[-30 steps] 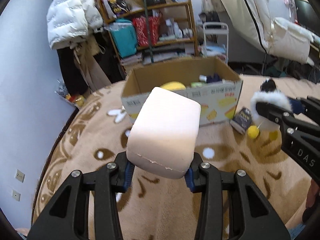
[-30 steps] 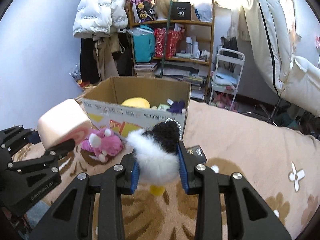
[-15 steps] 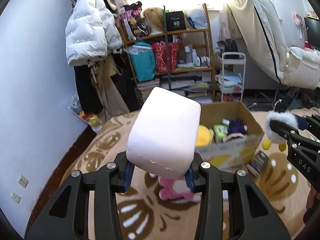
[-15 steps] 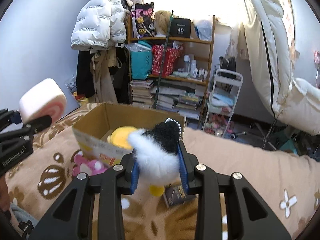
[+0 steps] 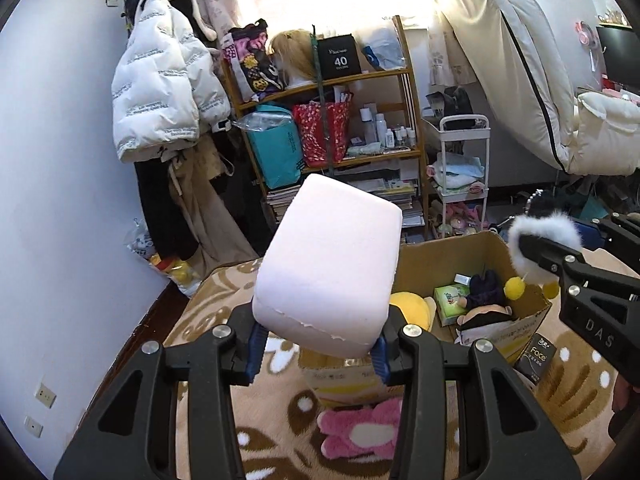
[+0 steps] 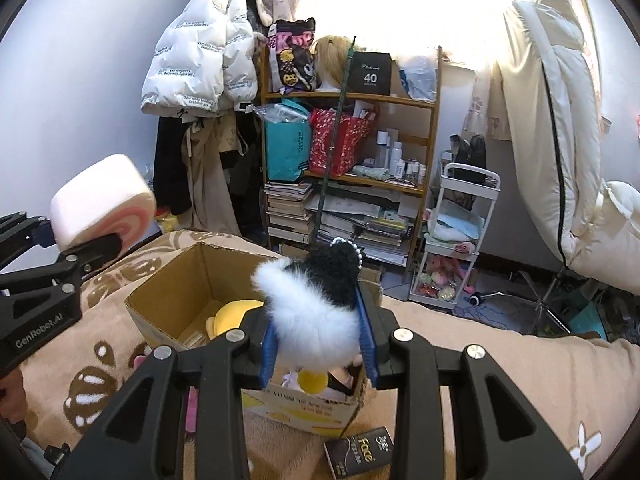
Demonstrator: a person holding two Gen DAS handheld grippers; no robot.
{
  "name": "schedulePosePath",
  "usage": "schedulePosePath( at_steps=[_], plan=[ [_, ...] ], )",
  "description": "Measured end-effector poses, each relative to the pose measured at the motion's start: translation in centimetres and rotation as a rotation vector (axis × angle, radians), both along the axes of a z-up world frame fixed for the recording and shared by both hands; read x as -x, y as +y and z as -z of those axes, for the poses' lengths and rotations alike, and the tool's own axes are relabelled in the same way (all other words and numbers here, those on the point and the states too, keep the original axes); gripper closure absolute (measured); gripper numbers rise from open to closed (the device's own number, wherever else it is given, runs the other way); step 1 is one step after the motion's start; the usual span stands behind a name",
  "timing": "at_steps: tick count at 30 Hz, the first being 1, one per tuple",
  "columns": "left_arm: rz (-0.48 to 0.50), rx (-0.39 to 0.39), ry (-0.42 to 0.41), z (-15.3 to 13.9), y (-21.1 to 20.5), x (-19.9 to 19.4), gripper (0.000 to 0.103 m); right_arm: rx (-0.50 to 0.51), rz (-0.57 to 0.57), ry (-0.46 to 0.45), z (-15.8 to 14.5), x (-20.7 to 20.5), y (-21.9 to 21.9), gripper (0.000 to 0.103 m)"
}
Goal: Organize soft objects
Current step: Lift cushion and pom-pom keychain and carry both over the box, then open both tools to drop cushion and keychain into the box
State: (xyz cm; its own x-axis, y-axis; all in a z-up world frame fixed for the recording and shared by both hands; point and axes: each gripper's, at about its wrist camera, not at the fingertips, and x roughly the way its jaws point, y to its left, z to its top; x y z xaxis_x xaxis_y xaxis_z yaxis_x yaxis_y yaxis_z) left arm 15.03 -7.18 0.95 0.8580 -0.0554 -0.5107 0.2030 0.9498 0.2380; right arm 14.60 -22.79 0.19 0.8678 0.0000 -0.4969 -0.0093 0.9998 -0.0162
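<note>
Left claw (image 5: 318,346) clamped on a pale pink foam block (image 5: 330,264), raised above the near left corner of an open cardboard box (image 5: 460,256); block tilted, its swirl-patterned end (image 6: 120,216) facing the other camera. Right claw (image 6: 318,350) closed around a black-and-white fluffy plush (image 6: 316,300), held high over the box's near right corner, yellow feet (image 5: 514,288) dangling below the fur, a bead chain (image 6: 348,246) on top. Both claws level with each other, well apart, pointing toward the shelf, each above the box rim rather than inside it.

Inside the box: a yellow plush (image 6: 232,312), a green tissue pack (image 5: 452,300), a dark-haired doll (image 5: 484,312). Box resting on a beige blanket with brown and white flower print (image 6: 500,368). Pink plush toy (image 5: 360,428) lying on the blanket against the box's outer wall. Small black carton marked "Face" (image 6: 360,456) on the blanket just beside the box.

Farther back: wooden shelf (image 6: 400,100) crammed with bags, bottles and stacked books, white puffer jacket (image 6: 200,56) hanging on the left, white trolley cart (image 6: 460,240) to the right.
</note>
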Motion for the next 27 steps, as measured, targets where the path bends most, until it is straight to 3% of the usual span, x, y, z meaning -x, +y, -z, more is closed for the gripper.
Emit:
schedulePosePath(
  at_steps=[19,24,27],
  plan=[
    [0.038,-0.003,0.180,5.1,-1.9,-3.3,0.060,-0.008,-0.072,0.093,4.6,-2.1,0.7,0.067],
    [0.040,0.000,0.249,6.0,-1.6,-3.9,0.054,-0.036,-0.063,0.111,4.9,-2.2,0.3,0.064],
    [0.019,-0.001,0.241,6.3,-1.3,-3.9,0.048,-0.047,-0.061,0.119,4.9,-2.3,0.1,0.056]
  ],
)
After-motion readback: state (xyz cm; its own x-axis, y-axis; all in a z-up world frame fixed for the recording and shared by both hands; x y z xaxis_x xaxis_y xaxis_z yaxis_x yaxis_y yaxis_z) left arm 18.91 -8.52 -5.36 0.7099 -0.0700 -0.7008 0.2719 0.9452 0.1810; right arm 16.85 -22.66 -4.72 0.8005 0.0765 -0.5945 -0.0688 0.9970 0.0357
